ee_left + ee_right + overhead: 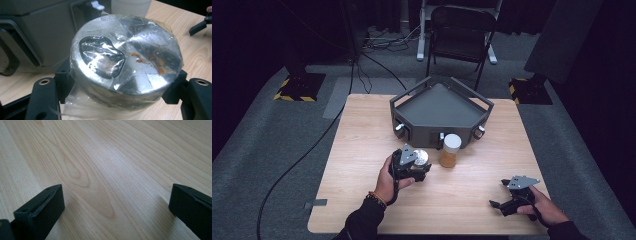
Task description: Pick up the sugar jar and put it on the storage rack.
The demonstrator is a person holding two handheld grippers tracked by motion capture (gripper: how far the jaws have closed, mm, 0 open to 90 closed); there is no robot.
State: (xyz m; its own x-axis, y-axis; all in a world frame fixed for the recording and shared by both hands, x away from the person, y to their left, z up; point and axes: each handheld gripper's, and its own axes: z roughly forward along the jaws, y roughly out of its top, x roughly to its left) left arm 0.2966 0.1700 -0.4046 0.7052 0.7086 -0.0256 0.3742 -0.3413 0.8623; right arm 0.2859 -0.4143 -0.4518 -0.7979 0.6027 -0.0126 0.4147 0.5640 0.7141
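A round metal tin [127, 62] wrapped in clear film, with orange smears on its top, sits between the jaws of my left gripper [120, 98], which is shut on its sides. From above, the left gripper [418, 164] holds the tin [422, 157] just over the wooden table [362, 150], left of an amber jar [450, 150] with a white lid. My right gripper [497, 193] rests low near the table's front right, open. Between its jaws [115, 202] there is only bare wood.
A grey angular tray [409, 95] with knobs on its front stands at the back middle of the table, right behind the jar. It looms close in the left gripper view as the tray [37, 30]. A chair [462, 30] stands beyond the table.
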